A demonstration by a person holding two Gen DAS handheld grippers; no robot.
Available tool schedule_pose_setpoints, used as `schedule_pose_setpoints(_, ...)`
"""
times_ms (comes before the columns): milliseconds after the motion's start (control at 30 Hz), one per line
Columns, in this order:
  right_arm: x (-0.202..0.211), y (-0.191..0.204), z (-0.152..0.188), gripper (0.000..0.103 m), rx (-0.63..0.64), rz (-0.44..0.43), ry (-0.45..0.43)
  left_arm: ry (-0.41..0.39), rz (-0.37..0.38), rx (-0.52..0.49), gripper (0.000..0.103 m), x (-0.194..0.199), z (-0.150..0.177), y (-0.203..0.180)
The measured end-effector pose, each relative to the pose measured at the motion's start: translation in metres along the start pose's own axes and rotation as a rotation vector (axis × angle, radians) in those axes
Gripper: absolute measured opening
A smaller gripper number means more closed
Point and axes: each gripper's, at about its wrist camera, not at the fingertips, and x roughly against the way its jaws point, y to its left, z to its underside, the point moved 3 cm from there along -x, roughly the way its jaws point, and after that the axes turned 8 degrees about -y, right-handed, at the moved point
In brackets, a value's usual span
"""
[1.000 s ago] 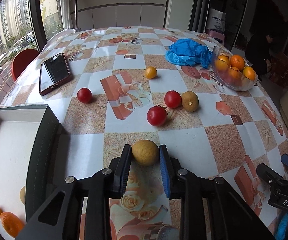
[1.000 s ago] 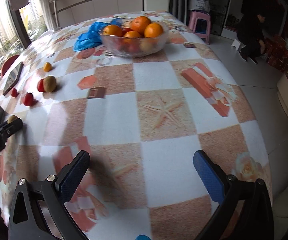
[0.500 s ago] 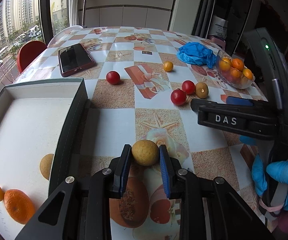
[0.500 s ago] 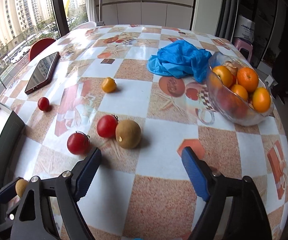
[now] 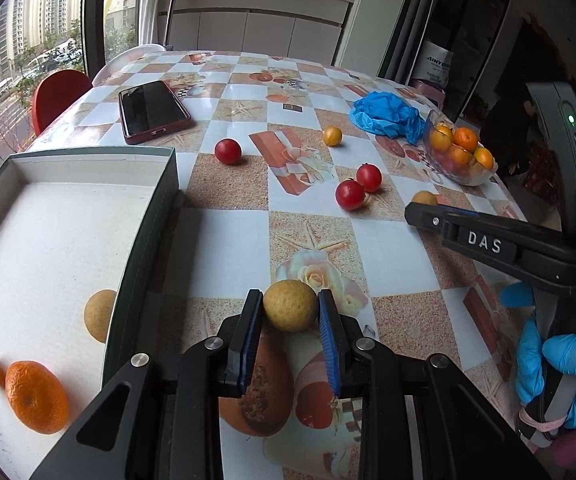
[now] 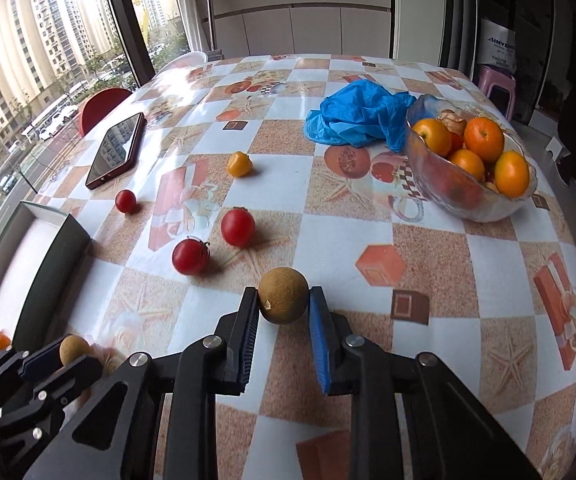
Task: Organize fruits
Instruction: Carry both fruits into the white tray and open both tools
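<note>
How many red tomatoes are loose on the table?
3. Two sit close together mid-table; a smaller one lies near the phone. Any inside the glass bowl can't be confirmed.

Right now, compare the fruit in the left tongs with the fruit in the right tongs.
The left tongs' fruit is paler and yellower; the right tongs' fruit is browner. The left one hangs beside the box; the right one hangs nearer the glass bowl. Both are small, round and clamped.

Phone (image 5: 153, 111) behind box (image 5: 150, 216)
</note>
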Motion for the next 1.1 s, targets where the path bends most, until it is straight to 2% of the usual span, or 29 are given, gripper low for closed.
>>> schedule_pose_setpoints(300,0.024,0.032,0.009,0.027,0.024,-0.054,0.008,-0.081,-0.016,0.008,0.029,0.044,-0.011,0.011)
schedule_pose_setpoints(400,0.028,0.057,0.009,0.027,0.058,-0.087,0.008,-0.1,-0.033,0.033,0.029,0.058,-0.012,0.029)
schedule_pose_setpoints(767,0.034,0.17,0.012,0.027,0.197,-0.228,0.016,-0.167,-0.186,0.139,0.029,0.1,0.003,0.114)
schedule_pose_setpoints(933,0.031,0.208,0.016,0.027,0.263,-0.247,0.029,-0.175,-0.235,0.173,0.029,0.105,0.013,0.14)
schedule_pose_setpoints(1100,0.025,0.226,0.02,0.027,0.301,-0.241,0.047,-0.17,-0.249,0.204,0.029,0.102,0.021,0.154)
